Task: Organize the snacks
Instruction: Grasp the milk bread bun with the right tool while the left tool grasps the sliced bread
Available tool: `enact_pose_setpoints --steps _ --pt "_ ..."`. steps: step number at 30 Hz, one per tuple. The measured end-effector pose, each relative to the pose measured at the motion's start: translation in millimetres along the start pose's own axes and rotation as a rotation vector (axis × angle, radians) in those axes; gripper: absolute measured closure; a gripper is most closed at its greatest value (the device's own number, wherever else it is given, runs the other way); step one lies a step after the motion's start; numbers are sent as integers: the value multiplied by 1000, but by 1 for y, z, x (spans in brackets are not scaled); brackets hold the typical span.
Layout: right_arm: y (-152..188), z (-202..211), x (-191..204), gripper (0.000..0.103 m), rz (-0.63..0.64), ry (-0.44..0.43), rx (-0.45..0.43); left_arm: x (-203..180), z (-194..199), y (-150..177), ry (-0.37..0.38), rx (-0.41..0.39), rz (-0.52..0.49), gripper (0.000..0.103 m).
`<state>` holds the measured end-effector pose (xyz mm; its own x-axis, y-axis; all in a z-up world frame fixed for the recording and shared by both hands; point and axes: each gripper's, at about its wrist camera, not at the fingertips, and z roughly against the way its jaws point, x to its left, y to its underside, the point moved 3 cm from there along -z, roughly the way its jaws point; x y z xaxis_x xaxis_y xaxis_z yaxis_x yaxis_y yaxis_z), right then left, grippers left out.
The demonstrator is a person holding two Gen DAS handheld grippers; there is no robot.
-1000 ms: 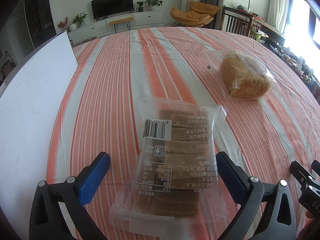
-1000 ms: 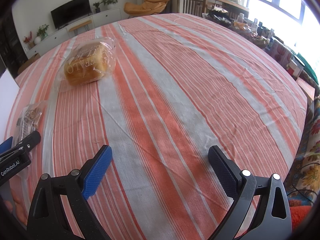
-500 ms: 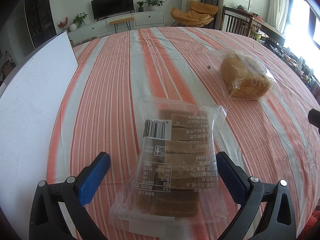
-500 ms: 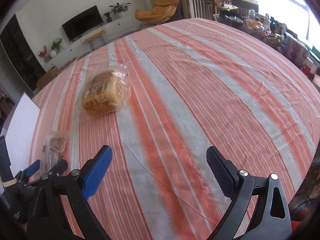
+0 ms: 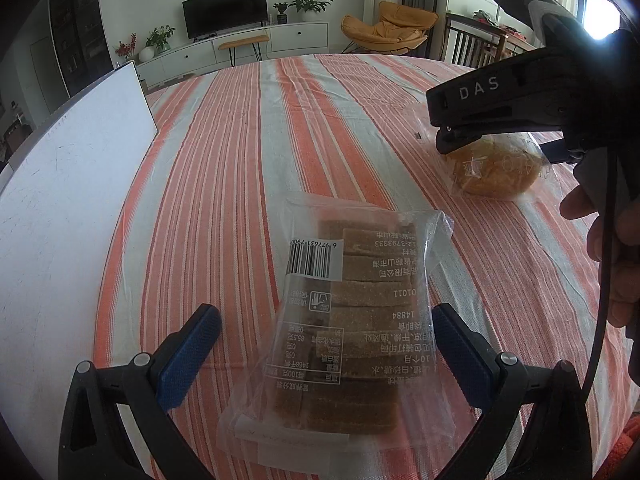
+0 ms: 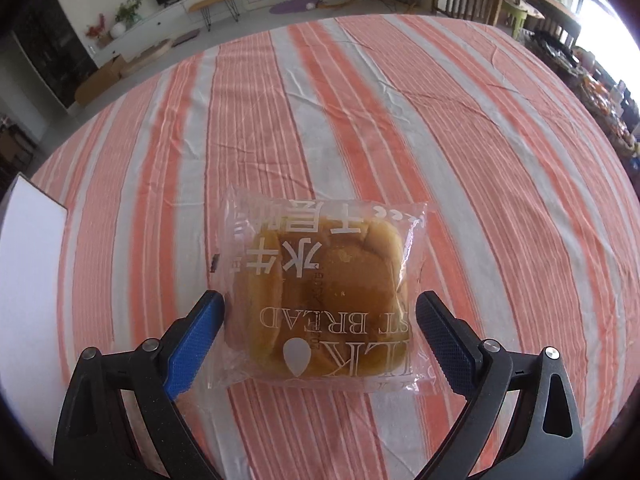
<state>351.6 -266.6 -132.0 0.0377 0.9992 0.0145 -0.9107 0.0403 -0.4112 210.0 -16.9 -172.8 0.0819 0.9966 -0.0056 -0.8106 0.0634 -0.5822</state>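
Both grippers' jaws gape open; the right gripper (image 6: 320, 340) should center on the bread bag (image 6: 324, 292) (soft loaf), closing gently.

Bare striped tablecloth (image 6: 360, 120) stretches beyond the bagged bread (image 6: 324, 304), leaving open passage ahead and to both sides of the right gripper (image 6: 320, 344). On the left, a white board (image 5: 68, 216) walls off the table's edge, while the cake packet (image 5: 352, 328) fills the gap between the left gripper's (image 5: 326, 354) spread fingers.
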Motion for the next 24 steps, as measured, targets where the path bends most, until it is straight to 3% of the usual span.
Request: enact_pose_setpoints --steps 3,5,7,8,11,13,14,21,24 --pt "3 -5 7 5 58 34 -57 0 0 0 0 0 0 0" --pt "6 -8 -4 5 27 -15 -60 0 0 0 -1 0 0 0" --pt "9 -15 -23 6 -37 -128 -34 1 0 1 -1 0 0 0" --pt "10 -11 -28 6 -33 -139 -66 1 0 1 -1 0 0 0" --pt "15 -10 -35 10 -8 -101 -43 1 0 0 -2 0 1 0" --pt "19 -1 -41 22 -37 -99 -50 2 0 0 -2 0 1 0" --pt "23 6 -44 23 -49 -74 -54 2 0 0 -2 0 1 0" --pt "99 46 -54 20 -37 74 -163 2 0 -1 -2 0 1 0" --pt "122 34 -61 8 -114 30 -184 2 0 -1 -2 0 1 0"
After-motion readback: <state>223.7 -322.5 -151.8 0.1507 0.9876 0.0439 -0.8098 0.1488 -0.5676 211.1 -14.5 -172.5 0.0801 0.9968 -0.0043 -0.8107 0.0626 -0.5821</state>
